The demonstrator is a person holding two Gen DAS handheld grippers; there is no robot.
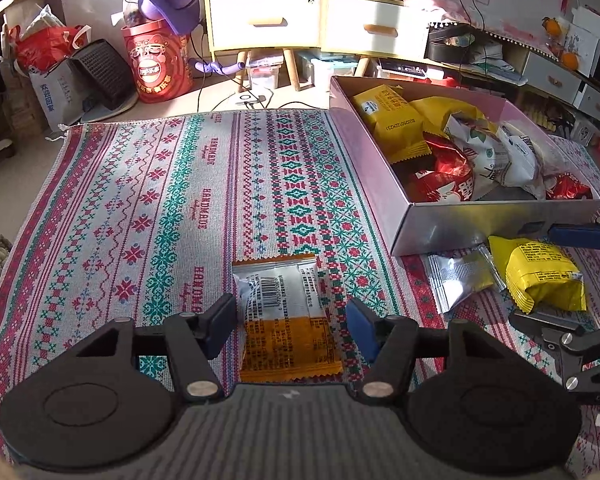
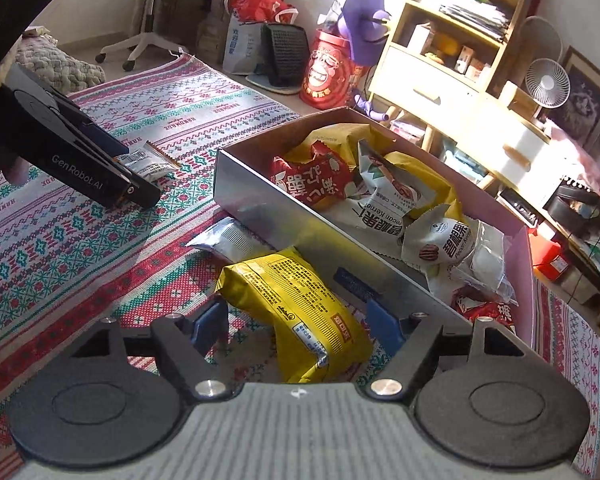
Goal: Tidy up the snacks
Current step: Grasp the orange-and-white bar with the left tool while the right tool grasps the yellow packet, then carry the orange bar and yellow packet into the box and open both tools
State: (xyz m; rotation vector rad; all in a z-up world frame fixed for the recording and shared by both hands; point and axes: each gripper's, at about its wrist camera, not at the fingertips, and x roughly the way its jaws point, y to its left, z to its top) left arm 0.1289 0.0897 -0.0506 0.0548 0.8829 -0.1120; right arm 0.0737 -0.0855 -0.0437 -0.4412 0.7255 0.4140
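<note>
I have both claws poised over loose packets on the woven mat (image 1: 148, 208), with the snack box (image 1: 480, 224) well short of full — red, yellow and white bags are piled inside it already.

My left gripper (image 1: 291, 316) is spread wide and holds nothing; its pads straddle the white-and-orange packet (image 1: 286, 312), which lies flat, barcode side up, well apart from the box. My right gripper (image 2: 296, 320) is likewise wide open and empty, its pads either side of the yellow packet (image 2: 296, 312), which sits just beside the box's near wall, one end seemingly propped against it. A silver packet (image 2: 228, 240) lies beside it, partly tucked against the box.

To do this well, I judge the left should drop until the pads sit level with the packet's middle, then close across its short width — a flat foil pouch will slide if I pinch only the crimped edge. On the right, the far pad is very near the box wall; I would shift slightly away from it before closing, so I clamp the bag alone and not the cardboard. A gentle squeeze should do, since the puffed bag may buckle.
</note>
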